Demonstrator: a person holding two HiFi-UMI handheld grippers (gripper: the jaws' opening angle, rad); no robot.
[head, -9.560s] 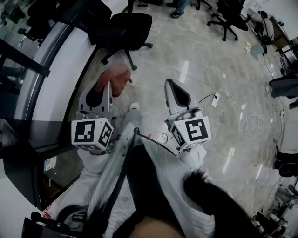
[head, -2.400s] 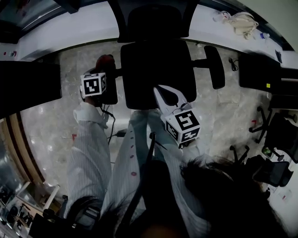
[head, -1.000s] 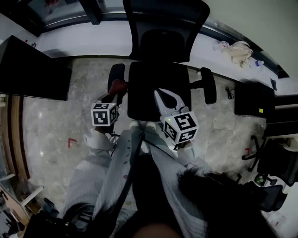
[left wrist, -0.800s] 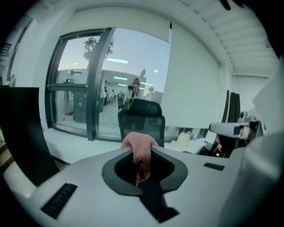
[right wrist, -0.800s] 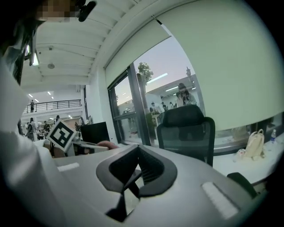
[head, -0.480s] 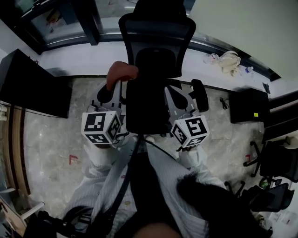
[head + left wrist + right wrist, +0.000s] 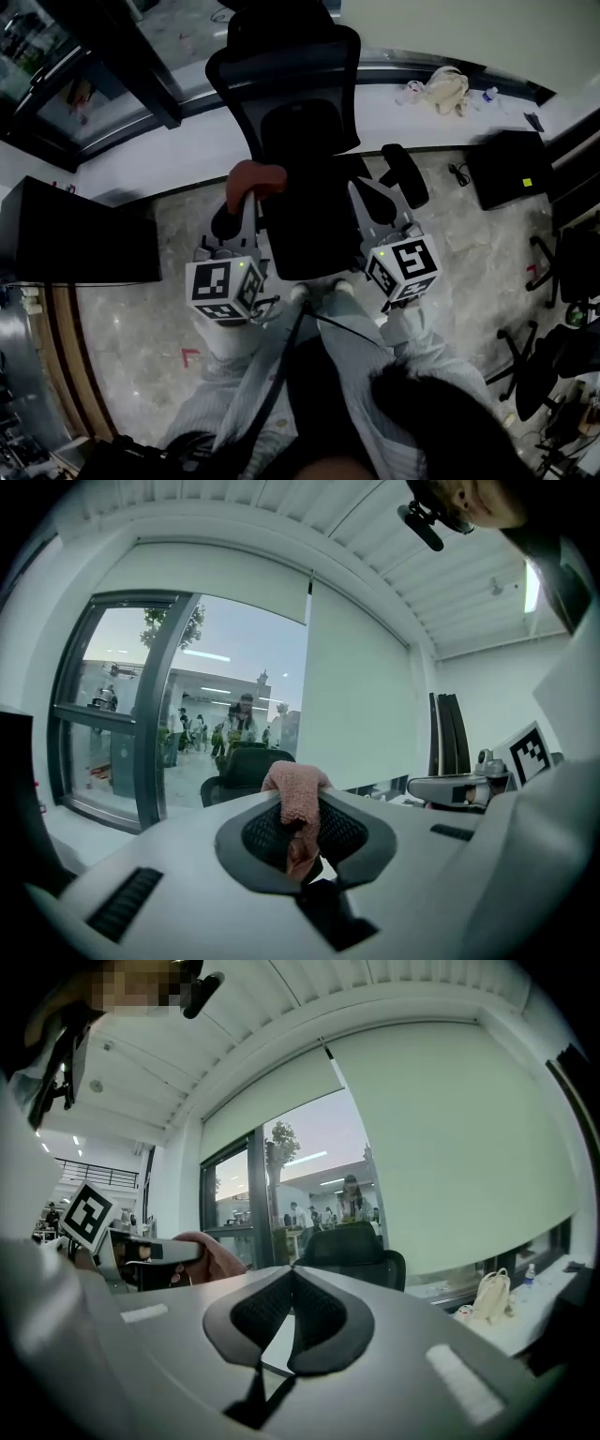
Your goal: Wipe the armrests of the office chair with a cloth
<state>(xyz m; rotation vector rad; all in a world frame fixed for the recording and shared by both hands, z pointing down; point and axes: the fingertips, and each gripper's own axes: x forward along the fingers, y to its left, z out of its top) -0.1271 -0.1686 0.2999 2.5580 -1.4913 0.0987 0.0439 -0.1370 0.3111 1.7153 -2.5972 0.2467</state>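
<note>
On the marble floor (image 7: 131, 319), the left hand-held gripper (image 7: 298, 801) pinches the cloth (image 7: 255, 176) near the chair's (image 7: 309, 206) armrest (image 7: 223, 223), while the right hand-held gripper (image 7: 292, 1277) is pressed together and empty; I'd lay the cloth flat, then wipe lengthwise.

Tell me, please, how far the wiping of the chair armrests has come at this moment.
Done: the cloth is picked up; the left gripper is shut on it. In hand: it hangs in the air by the armrest at the left, not pressed on it. The right gripper is shut, empty. Left: the armrest at the right has no cloth near it; whether either is already wiped does not show.
</note>
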